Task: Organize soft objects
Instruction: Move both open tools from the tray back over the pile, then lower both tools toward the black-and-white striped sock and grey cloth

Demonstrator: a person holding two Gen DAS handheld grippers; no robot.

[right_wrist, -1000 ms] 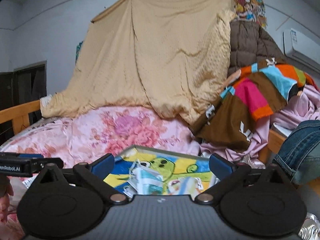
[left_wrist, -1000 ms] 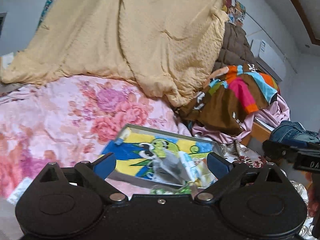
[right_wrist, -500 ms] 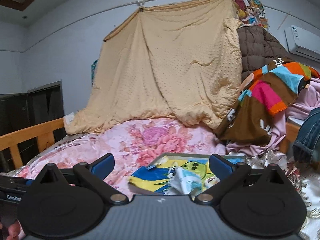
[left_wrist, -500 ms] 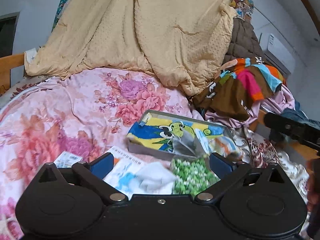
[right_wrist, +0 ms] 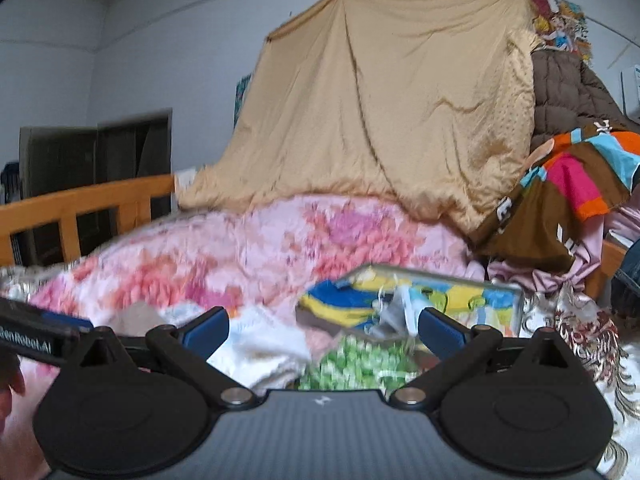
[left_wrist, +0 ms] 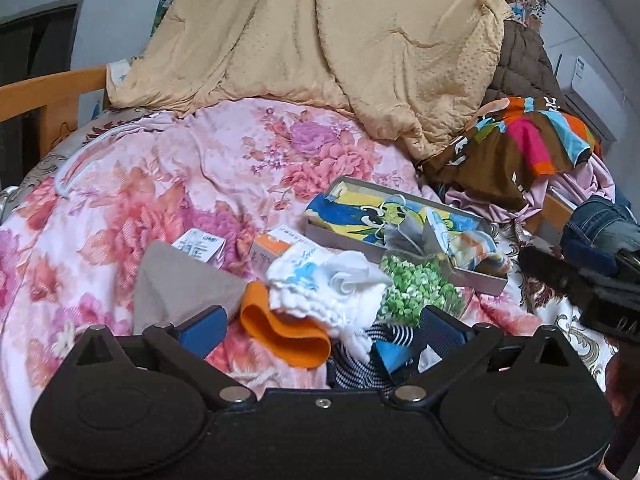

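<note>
Left wrist view: your left gripper (left_wrist: 320, 326) has drawn back and tipped down since a second ago, jaws spread wide and holding nothing. That has brought a loose heap into frame which was hidden before: white fluffy cloth (left_wrist: 324, 284) at centre, orange piece (left_wrist: 280, 330) at its 7 o'clock, green-speckled item (left_wrist: 418, 290) at its 3 o'clock, striped navy fabric (left_wrist: 360, 360) at its 5 o'clock, grey cloth (left_wrist: 180, 284) at its 9 o'clock. The grey box (left_wrist: 472, 276), lined with a cartoon-print fabric (left_wrist: 360, 210) and already holding a few small soft pieces, sits at 1 o'clock of the heap on the floral quilt (left_wrist: 160, 184). Small cartons (left_wrist: 200, 244) lie at 10 o'clock. Right wrist view: your right gripper (right_wrist: 322, 330) is likewise wide apart and empty; the picture is blurred, so it is moving. White cloth (right_wrist: 260, 352) and green item (right_wrist: 356, 360) lie between its fingers, the box (right_wrist: 516, 300) at 1 o'clock. Judgement: the heap is now within reach; sorting into the box appears barely begun.
</note>
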